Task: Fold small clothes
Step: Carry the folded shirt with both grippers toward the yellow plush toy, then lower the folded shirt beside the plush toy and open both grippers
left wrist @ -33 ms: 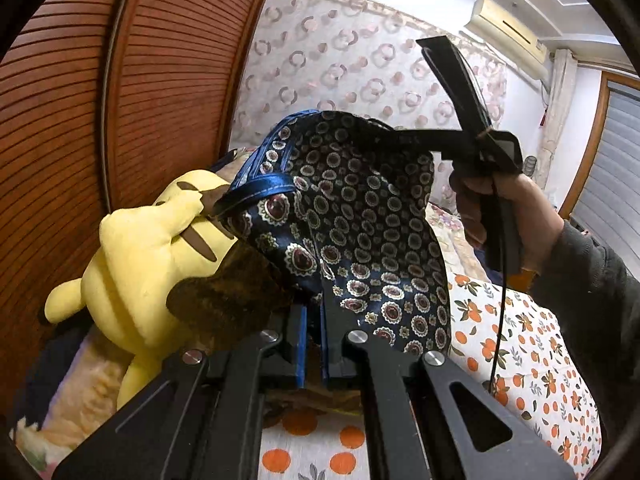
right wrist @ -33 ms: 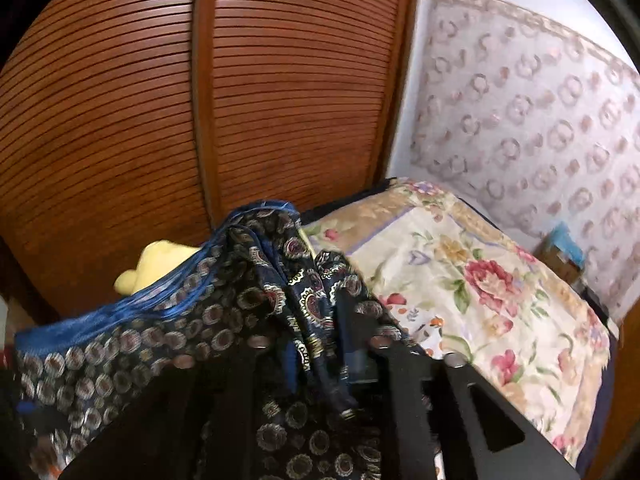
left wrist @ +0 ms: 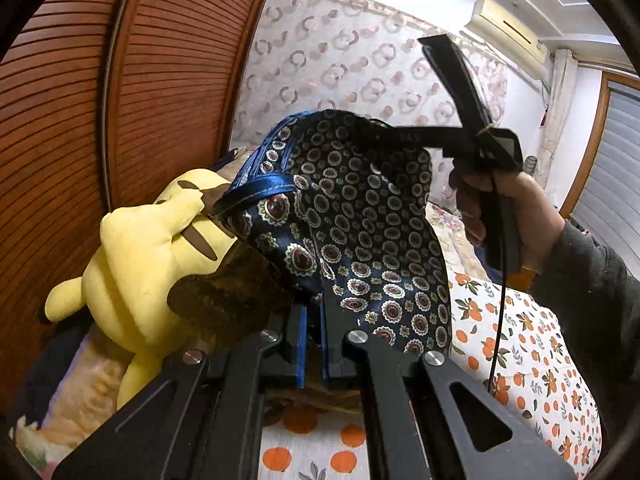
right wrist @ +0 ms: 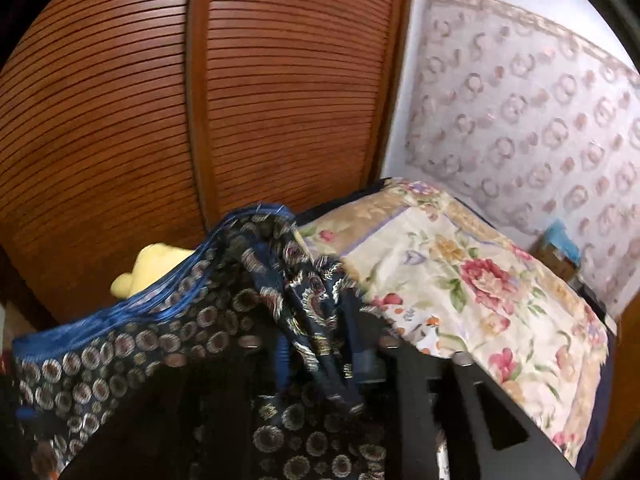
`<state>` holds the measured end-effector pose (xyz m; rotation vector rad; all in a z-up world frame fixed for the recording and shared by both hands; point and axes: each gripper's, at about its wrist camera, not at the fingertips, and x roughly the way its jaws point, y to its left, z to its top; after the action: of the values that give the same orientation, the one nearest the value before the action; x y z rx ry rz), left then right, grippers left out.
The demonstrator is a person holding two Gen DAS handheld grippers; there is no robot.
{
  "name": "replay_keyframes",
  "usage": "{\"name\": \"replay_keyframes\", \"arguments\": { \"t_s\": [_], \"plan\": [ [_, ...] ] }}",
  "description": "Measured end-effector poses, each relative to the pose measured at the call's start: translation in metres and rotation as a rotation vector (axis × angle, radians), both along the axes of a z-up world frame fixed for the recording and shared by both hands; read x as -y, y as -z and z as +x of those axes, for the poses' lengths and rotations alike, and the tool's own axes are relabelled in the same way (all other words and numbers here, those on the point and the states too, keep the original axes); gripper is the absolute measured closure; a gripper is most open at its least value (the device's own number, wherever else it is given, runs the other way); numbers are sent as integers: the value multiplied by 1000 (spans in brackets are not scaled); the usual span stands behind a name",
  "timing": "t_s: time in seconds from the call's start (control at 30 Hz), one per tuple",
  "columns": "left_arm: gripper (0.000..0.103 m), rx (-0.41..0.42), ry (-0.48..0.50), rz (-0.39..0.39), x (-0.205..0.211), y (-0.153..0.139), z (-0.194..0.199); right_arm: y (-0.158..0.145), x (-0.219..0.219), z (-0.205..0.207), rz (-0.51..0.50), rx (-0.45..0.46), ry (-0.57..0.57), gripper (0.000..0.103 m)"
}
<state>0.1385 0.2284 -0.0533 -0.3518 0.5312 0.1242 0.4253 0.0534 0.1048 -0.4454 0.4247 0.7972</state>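
Observation:
A dark blue satin garment (left wrist: 352, 216) with round medallion print and a bright blue waistband hangs in the air between both grippers. My left gripper (left wrist: 314, 312) is shut on its lower edge. My right gripper (left wrist: 384, 130) shows in the left wrist view at upper right, held by a hand, shut on the garment's top edge. In the right wrist view the garment (right wrist: 168, 344) drapes over my right gripper (right wrist: 320, 336), whose fingers pinch a bunched fold; the cloth hides most of the left finger.
A yellow plush toy (left wrist: 148, 264) lies at the left against a brown slatted wardrobe door (left wrist: 80, 128). Below is a bed sheet with orange print (left wrist: 532, 364). A floral quilt (right wrist: 472, 280) lies at the right, by a patterned wall (right wrist: 520, 100).

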Motion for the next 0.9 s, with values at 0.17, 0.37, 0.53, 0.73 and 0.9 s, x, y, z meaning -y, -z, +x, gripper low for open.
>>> {"name": "replay_keyframes", "arguments": {
  "t_s": [0.17, 0.37, 0.53, 0.73, 0.9],
  "plan": [
    [97, -9, -11, -17, -6, 6, -4, -8, 29, -5, 53, 84, 56, 56],
    [97, -27, -9, -17, -8, 9, -4, -5, 53, -6, 44, 91, 74, 51],
    [97, -25, -12, -3, -5, 5, -4, 18, 38, -12, 61, -52, 5, 51],
    [72, -41, -13, 41, -4, 0, -6, 68, 47, -7, 21, -126, -5, 51],
    [17, -16, 3, 112, 7, -19, -20, 60, 59, -28, 62, -100, 26, 51]
  ]
}}
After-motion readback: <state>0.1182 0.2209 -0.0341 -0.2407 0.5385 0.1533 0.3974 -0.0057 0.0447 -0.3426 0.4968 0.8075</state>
